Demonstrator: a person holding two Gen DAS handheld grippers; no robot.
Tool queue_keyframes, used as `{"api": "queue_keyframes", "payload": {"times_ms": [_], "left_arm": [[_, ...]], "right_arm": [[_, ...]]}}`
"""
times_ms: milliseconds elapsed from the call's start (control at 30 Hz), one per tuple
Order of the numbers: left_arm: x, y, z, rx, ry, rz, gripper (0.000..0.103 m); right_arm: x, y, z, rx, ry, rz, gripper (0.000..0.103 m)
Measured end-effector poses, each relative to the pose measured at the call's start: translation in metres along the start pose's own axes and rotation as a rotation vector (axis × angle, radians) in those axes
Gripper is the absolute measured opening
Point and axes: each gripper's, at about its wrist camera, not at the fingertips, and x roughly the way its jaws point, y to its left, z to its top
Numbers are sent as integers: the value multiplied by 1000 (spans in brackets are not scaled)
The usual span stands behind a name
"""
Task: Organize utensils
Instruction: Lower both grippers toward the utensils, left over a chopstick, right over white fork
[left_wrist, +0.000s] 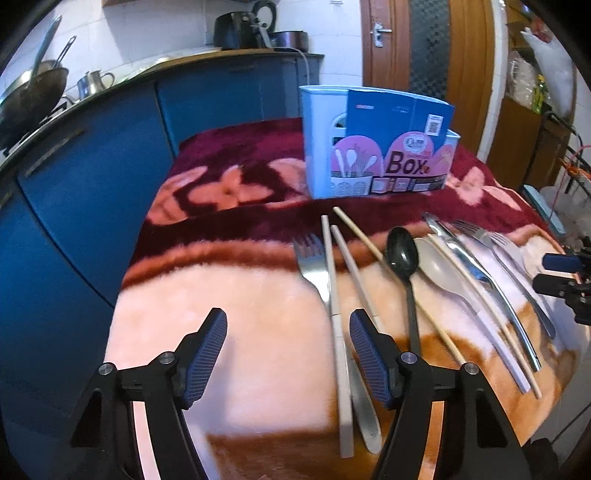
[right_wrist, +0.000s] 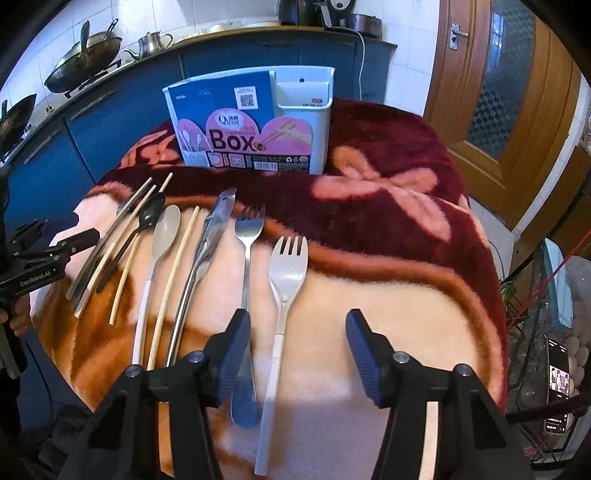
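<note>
Several utensils lie in a row on a blanket-covered table. In the left wrist view: a steel fork (left_wrist: 314, 264), chopsticks (left_wrist: 334, 295), a black spoon (left_wrist: 402, 254), a grey spoon (left_wrist: 441, 271) and a steel knife (left_wrist: 476, 275). The blue utensil box (left_wrist: 376, 147) stands behind them. My left gripper (left_wrist: 288, 354) is open, just left of the fork and chopstick. In the right wrist view, my right gripper (right_wrist: 297, 350) is open above the white plastic fork (right_wrist: 286, 273), with the steel fork (right_wrist: 249, 236) by its left finger. The box (right_wrist: 251, 125) stands at the back.
A blue kitchen counter with woks (right_wrist: 86, 55) and a kettle (right_wrist: 153, 40) runs behind the table. A wooden door (right_wrist: 498, 85) is at the right. A phone (right_wrist: 557, 373) lies on clutter past the table's right edge. The blanket (left_wrist: 207, 347) hangs over the table edges.
</note>
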Motion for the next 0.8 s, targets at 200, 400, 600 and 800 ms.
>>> {"api": "queue_keyframes", "payload": {"times_ms": [200, 400, 600, 800], "left_arm": [[13, -3, 2, -3, 54, -27, 38], [11, 1, 4, -36, 56, -71, 14], [12, 8, 1, -53, 75, -82, 15], [24, 11, 11, -65, 176, -122, 16]], "right_arm": [[8, 3, 1, -10, 29, 6, 46], [12, 3, 3, -10, 39, 18, 24], [14, 4, 3, -25, 49, 13, 13], [18, 3, 12, -29, 115, 21, 13]]}}
